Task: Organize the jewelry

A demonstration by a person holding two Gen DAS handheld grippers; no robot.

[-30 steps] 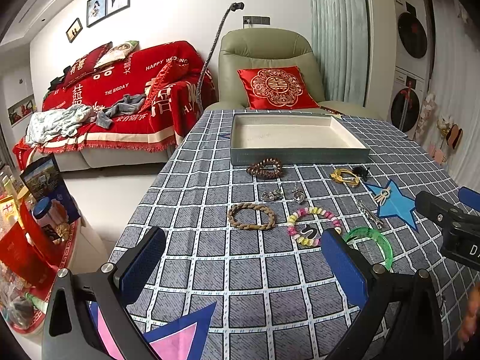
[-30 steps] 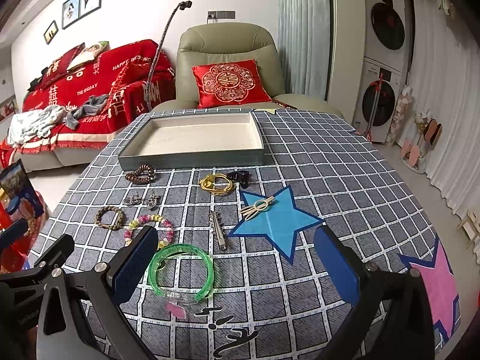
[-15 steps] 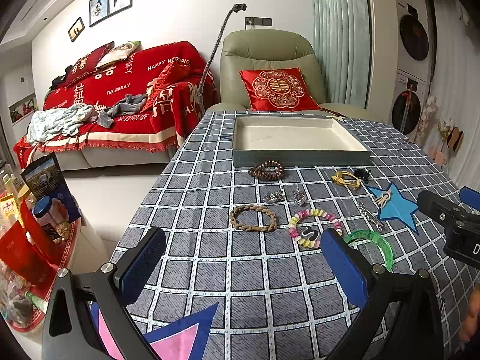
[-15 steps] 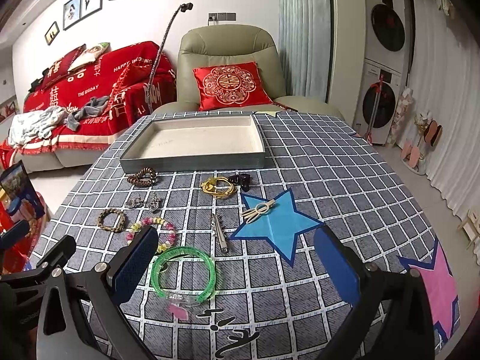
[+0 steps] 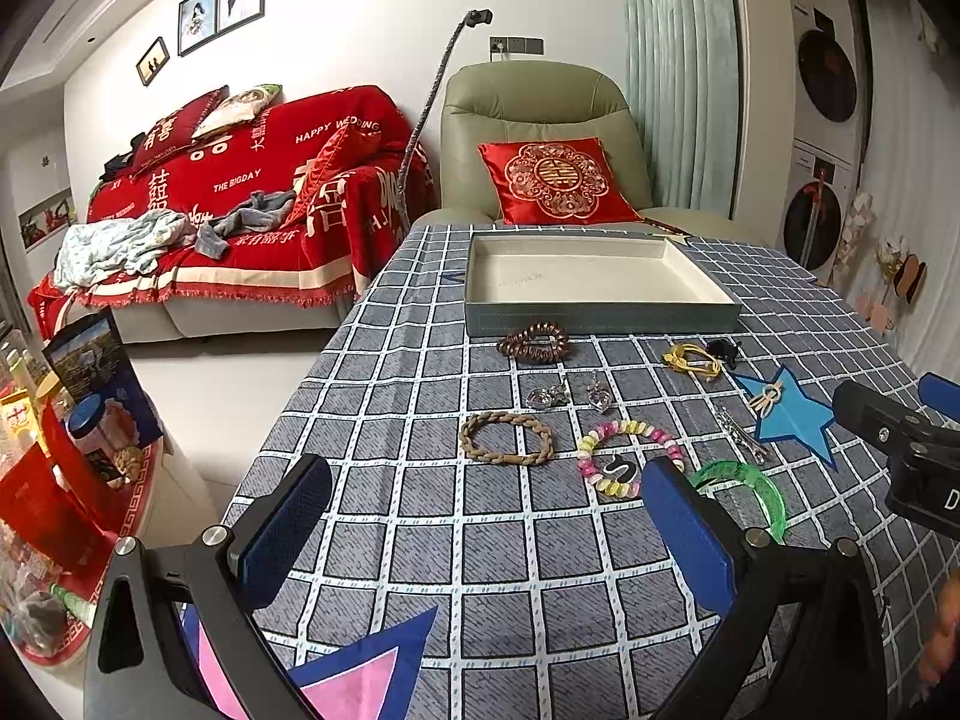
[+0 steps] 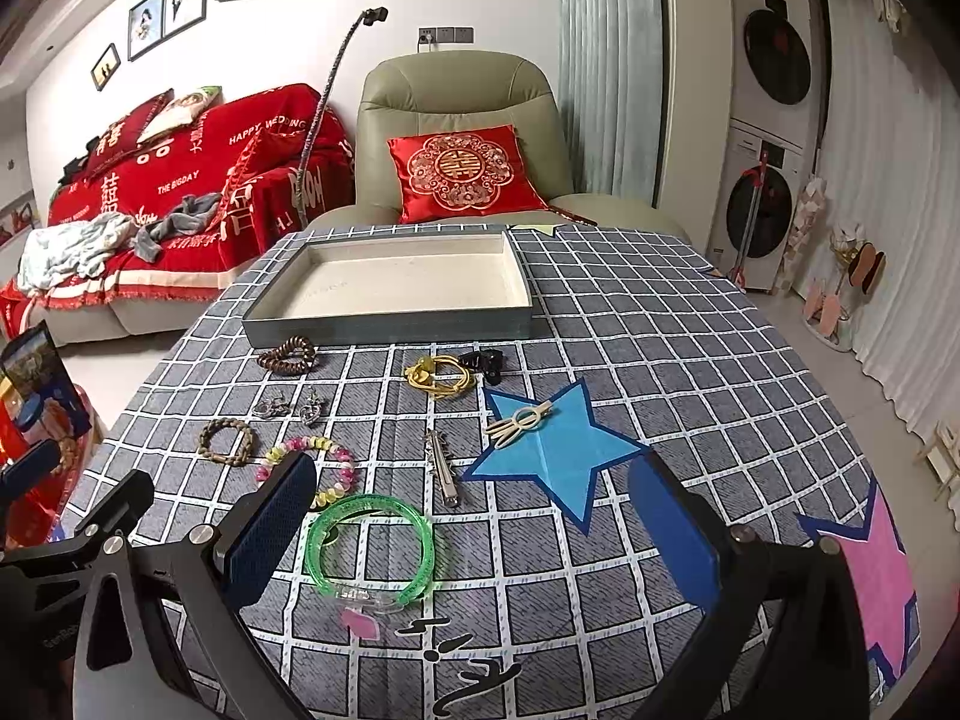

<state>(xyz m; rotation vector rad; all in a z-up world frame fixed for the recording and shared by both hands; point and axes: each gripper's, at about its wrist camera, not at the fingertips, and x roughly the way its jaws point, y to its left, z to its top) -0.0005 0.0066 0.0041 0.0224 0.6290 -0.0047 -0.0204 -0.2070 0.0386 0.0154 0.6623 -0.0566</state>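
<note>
An empty grey tray with a cream inside (image 5: pixel 600 318) (image 6: pixel 384 327) sits at the far middle of the checked table. In front of it lie a brown coil tie (image 5: pixel 533 343), a yellow cord tie (image 5: pixel 690 360), two silver earrings (image 5: pixel 570 395), a braided tan bracelet (image 5: pixel 506 438), a pastel bead bracelet (image 5: pixel 627 456), a silver clip (image 6: pixel 443 465), a cream clip (image 6: pixel 519 420) and a green bangle (image 6: pixel 369 546). My left gripper (image 5: pixel 486 540) is open and empty, short of the bracelets. My right gripper (image 6: pixel 474 534) is open and empty, with the green bangle just ahead between its fingers.
A black clip (image 6: pixel 480 360) lies beside the yellow tie. A green armchair with a red cushion (image 6: pixel 462 174) stands behind the table, a red sofa (image 5: pixel 240 210) to the left. The table's left edge drops to the floor, where a red stand (image 5: pixel 72 480) holds bottles.
Both grippers have moved slightly forward toward the jewelry; the jaws stay open and nothing on the table has moved.
</note>
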